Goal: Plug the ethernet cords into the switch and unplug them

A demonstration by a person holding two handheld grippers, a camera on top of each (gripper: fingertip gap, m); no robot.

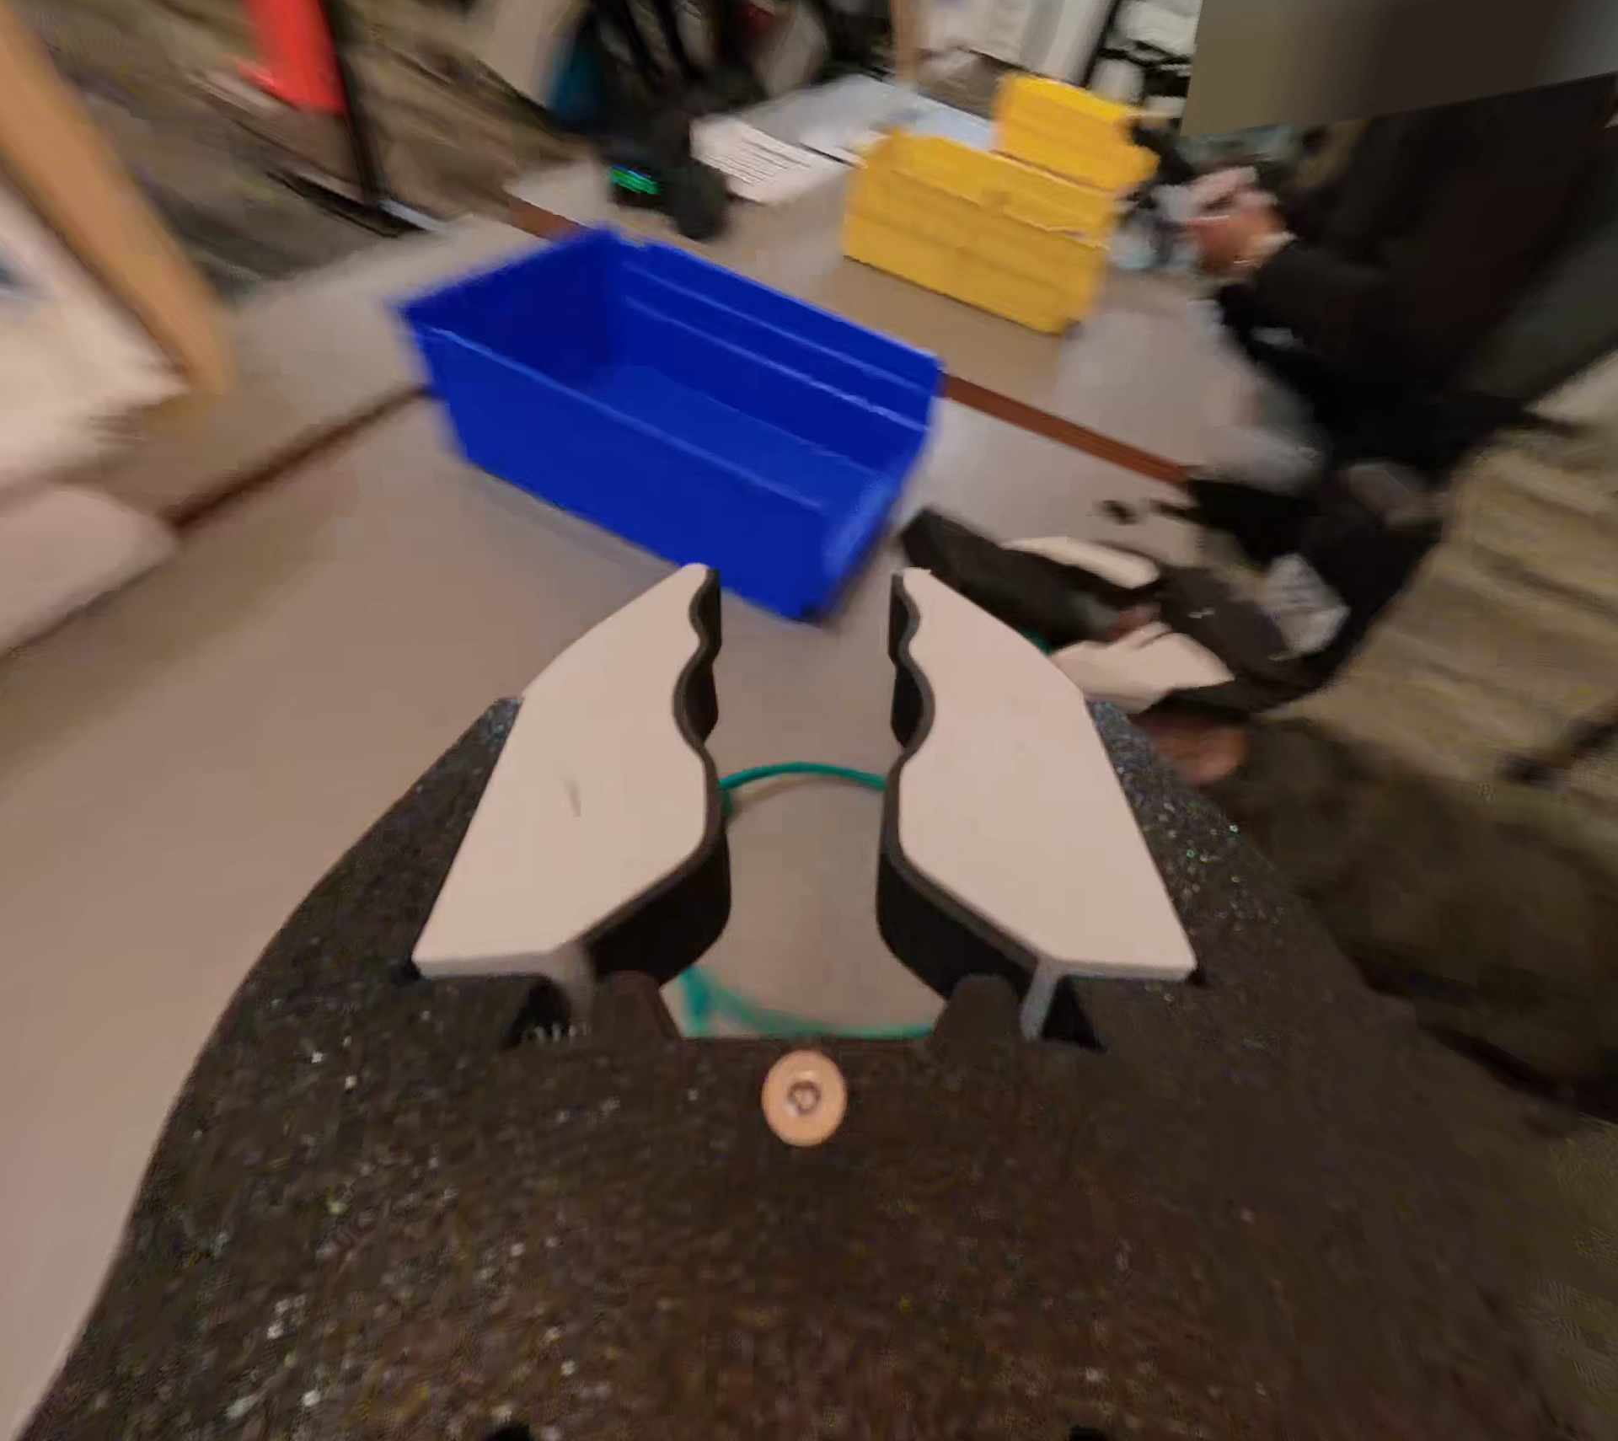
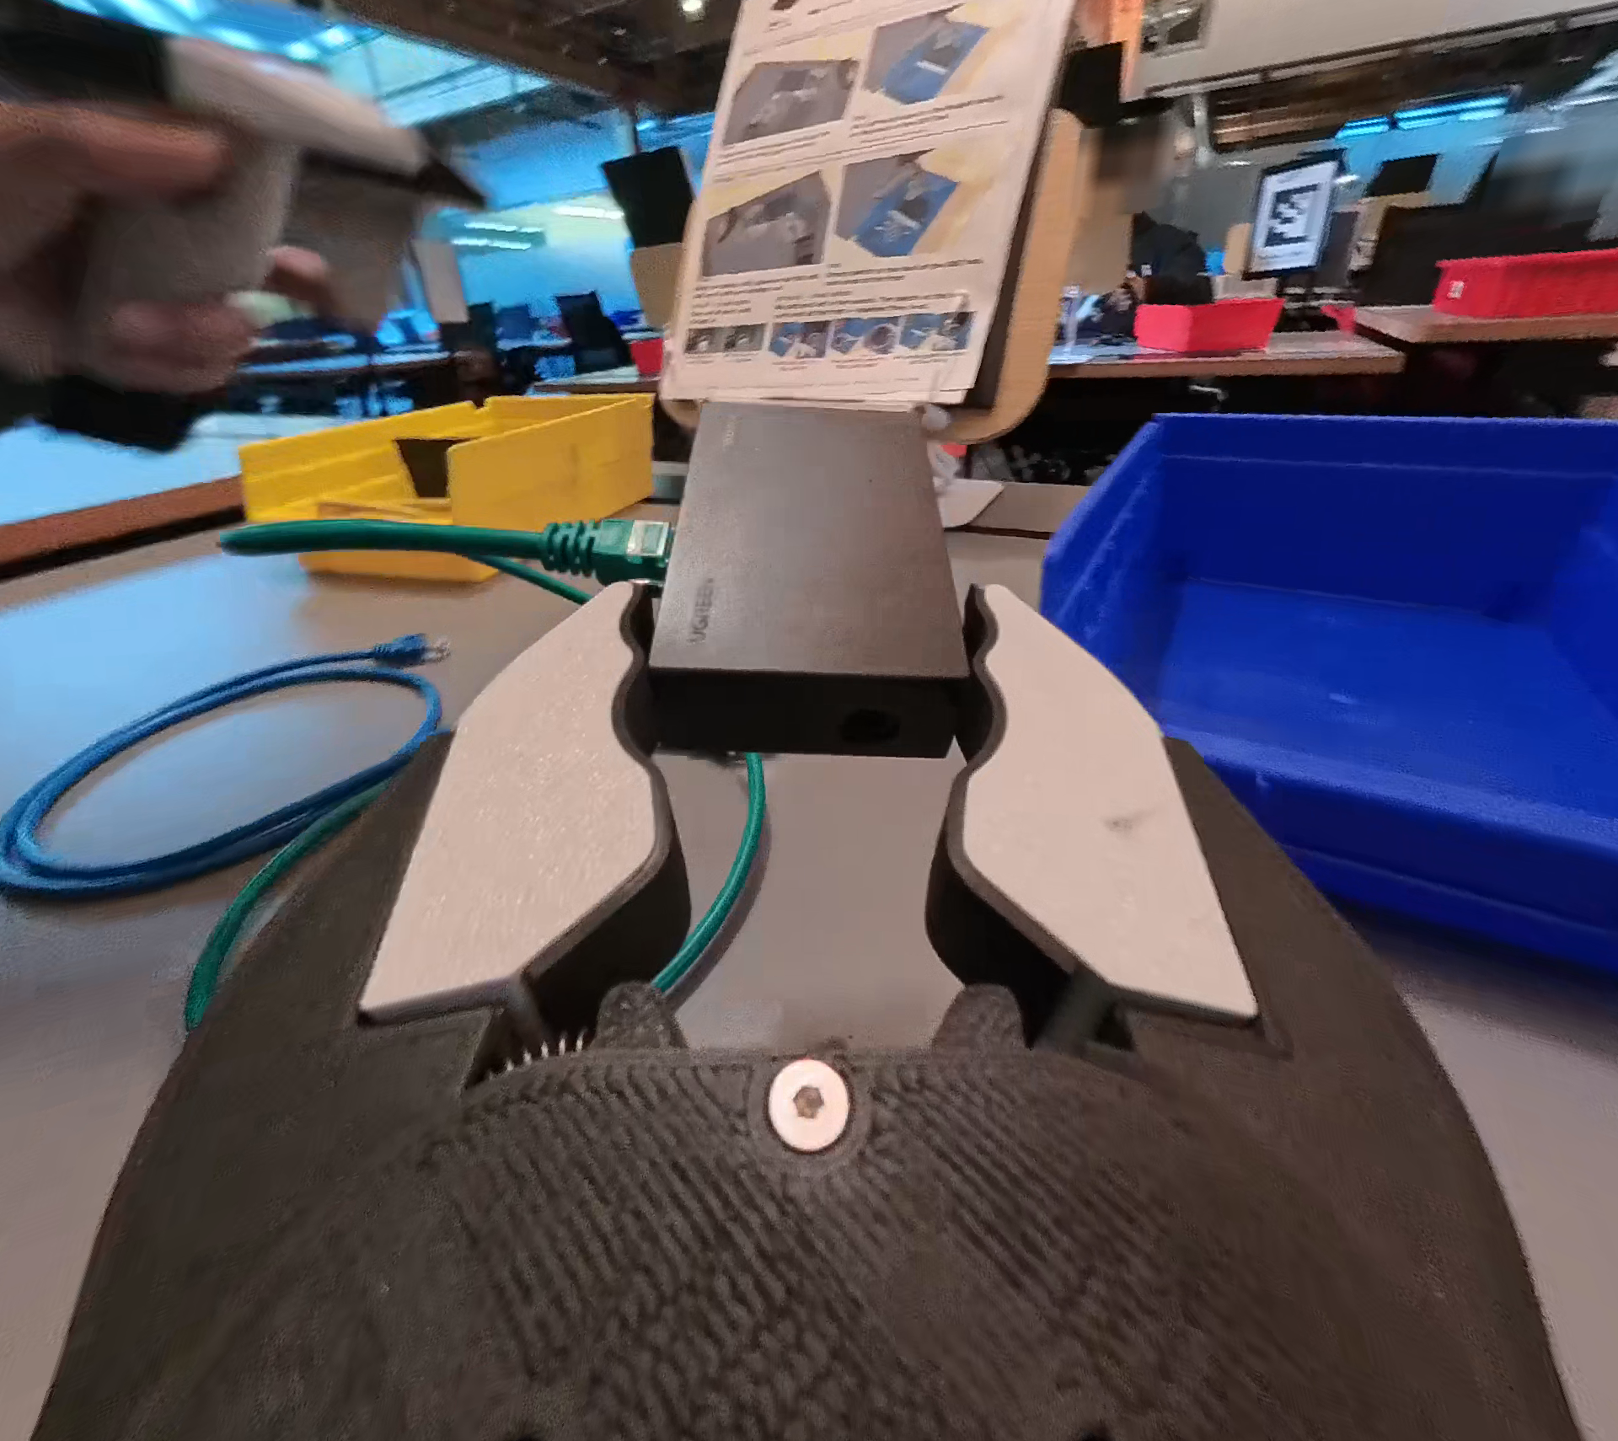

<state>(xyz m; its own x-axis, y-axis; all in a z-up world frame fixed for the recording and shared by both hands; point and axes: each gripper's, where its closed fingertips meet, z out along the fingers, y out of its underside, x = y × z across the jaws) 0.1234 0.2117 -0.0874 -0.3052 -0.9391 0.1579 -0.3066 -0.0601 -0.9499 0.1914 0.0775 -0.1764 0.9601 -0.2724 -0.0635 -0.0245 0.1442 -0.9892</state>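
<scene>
In the right wrist view, the right tongs fill the bottom of the frame and are closed on the switch, one finger on each side of it. The switch is a flat black box with a smooth top. It has a round hole in the near end. It sits in the middle of the frame, above the grey counter. A green cord is plugged into its left side, with a green plug. The cord runs off to the left and loops down under the tongs. A blue cord lies in a loose ring on the counter at the left, and its plug is free. A blue bin sits close on the right. A yellow bin is farther back on the left. A paper sheet stands behind the switch.

In the left wrist view, the left tongs are partly open and hold nothing. A bit of green cord shows on the counter between the fingers. The blue bin is just beyond the tips.
</scene>
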